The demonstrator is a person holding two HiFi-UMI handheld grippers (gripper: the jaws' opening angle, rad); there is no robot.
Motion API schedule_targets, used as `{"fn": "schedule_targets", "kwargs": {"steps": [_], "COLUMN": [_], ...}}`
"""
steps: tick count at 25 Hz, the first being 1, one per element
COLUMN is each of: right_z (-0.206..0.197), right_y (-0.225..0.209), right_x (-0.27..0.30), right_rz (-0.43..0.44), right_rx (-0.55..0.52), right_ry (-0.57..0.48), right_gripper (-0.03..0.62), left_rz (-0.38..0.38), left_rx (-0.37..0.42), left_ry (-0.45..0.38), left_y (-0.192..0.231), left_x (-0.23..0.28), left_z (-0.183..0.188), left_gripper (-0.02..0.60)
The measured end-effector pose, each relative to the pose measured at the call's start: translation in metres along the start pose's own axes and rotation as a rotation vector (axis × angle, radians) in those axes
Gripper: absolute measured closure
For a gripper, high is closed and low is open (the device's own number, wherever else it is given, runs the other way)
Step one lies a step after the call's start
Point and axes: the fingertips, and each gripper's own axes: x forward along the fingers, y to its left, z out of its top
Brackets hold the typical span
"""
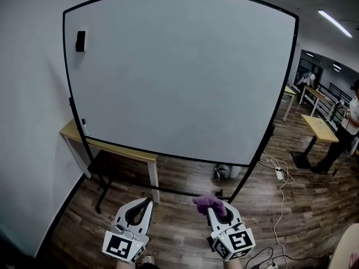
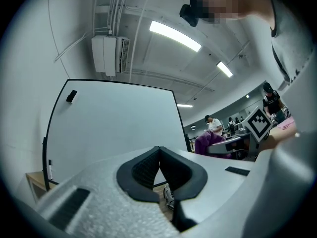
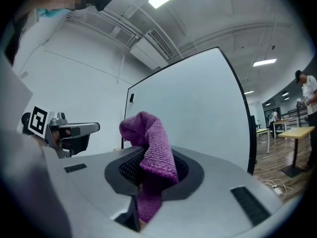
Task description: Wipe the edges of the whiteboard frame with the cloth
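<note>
cloth (image 3: pixel 151 152) was pinched in the right gripper (image 1: pixel 217 210), bunched ahead of its tips, likely so it would meet the frame (image 1: pixel 196 159) first; it hung well short of that. left gripper (image 1: pixel 147 202) was pressed together, empty.

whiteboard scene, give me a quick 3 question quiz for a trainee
1. Multiple choice: what holds the purple cloth? A the left one, B the right one, C neither.
2. True or false: the cloth is already pressed against the whiteboard frame.
3. Fill in: the left gripper has its jaws ___, with nothing between them.

Key
1. B: the right gripper is closed on the cloth.
2. False: in the head view both grippers are low, in front of the board and clear of the frame.
3. shut
</note>
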Motion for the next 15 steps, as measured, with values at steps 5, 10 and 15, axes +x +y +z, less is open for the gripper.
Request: {"fn": "schedule_targets", "kwargs": {"steps": [5,10,15], "right_z": [0.003,0.005,0.007], "right_y": [0.001,0.002,0.003], "right_x": [-0.013,-0.025,-0.037], "right_rz": [0.032,0.044,0.050], "right_rx": [0.004,0.008,0.012], "right_ry": [-0.010,-0.020,-0.029], "right_gripper": [0.531,0.530,0.529], "left_rz": [0.023,0.032,0.038], "left_rx": [0.011,0.023,0.034], "left_ry": [0.000,-0.005,-0.009], "left_y": [-0.010,-0.018,-0.027], "left_x": [-0.008,-0.016,-0.021], "left_z": [0.006,0.013,0.020], "left_gripper": [0.565,0.565,0.565]}}
